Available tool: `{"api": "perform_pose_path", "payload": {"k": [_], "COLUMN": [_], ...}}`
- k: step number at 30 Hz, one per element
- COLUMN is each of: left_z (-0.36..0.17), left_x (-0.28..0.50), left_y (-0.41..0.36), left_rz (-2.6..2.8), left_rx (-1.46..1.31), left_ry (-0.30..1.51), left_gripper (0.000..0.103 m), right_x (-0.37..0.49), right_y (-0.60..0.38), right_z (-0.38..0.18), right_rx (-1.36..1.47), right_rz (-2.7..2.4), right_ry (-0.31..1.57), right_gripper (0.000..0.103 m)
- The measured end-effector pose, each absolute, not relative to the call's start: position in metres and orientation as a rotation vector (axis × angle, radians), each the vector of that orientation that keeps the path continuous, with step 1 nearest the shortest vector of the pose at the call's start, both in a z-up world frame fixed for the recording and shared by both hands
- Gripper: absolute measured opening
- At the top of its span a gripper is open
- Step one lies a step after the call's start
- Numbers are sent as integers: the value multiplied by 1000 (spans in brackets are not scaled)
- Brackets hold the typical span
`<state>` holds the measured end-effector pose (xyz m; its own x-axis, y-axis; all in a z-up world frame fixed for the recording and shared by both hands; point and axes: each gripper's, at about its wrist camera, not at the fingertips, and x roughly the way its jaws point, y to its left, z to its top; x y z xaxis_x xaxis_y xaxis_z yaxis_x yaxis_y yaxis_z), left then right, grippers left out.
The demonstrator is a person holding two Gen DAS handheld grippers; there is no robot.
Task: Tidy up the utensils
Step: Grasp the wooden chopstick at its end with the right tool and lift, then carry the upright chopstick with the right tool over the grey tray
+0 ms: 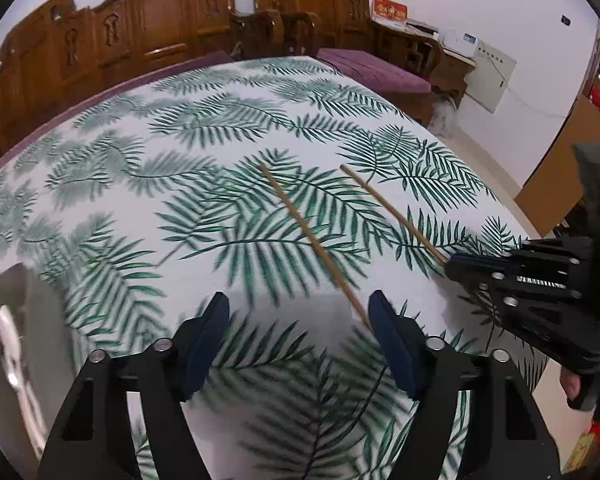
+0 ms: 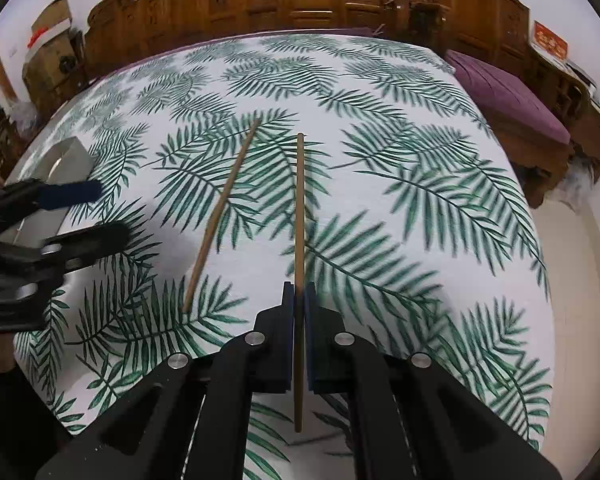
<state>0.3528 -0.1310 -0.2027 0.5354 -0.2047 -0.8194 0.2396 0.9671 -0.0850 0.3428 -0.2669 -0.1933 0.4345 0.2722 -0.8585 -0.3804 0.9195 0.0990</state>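
- My right gripper [image 2: 299,300] is clamped on one chopstick [image 2: 299,216], which runs straight ahead between its pads.
- My left gripper [image 1: 298,312] has its fingers spread wide — nothing held.
- The second chopstick [image 1: 314,240] lies on the leaf-print tablecloth [image 1: 140,208], its near end just beside my left gripper's right pad.
- A grey tray [image 1: 40,320] holding a white spoon [image 1: 16,368] sits to the left.

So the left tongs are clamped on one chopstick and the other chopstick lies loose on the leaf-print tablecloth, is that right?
Not quite: the right tongs are the ones clamped on a chopstick, as the right wrist view shows. The left tongs are open and hold nothing. The other chopstick does lie loose on the leaf-print tablecloth.
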Motion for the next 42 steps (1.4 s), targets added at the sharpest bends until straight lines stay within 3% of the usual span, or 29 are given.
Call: {"api": "perform_pose_path", "payload": {"k": [4,6,10,18,22,42], "left_z": [-214,-219,-228,-238,-238,-195], "left_x": [369,376,390,400,398,327], "left_y": [-146,-151,-159,-158,-151,-80], "left_rz": [-268,-269,-252,-202,-196,-152], "left_rx": [48,51,57,94,97,107], "left_ry": [996,1008,1030,1048,1062,1002], "left_gripper": [53,43,37,8,4,4], "right_x": [346,348,350,352,351,335], "right_y": [-282,-288,-293,-298,-295,-252], "right_z": [-192,-191,-192,-191,-188,-150], "right_rx": [-74,-52,-34,-12,-10,-79], "right_rz": [389,382,381,377,390,481], "right_ry": [1047,1048,1050,1041,1036,960], "right_gripper": [6,6,6,6,6,6]}}
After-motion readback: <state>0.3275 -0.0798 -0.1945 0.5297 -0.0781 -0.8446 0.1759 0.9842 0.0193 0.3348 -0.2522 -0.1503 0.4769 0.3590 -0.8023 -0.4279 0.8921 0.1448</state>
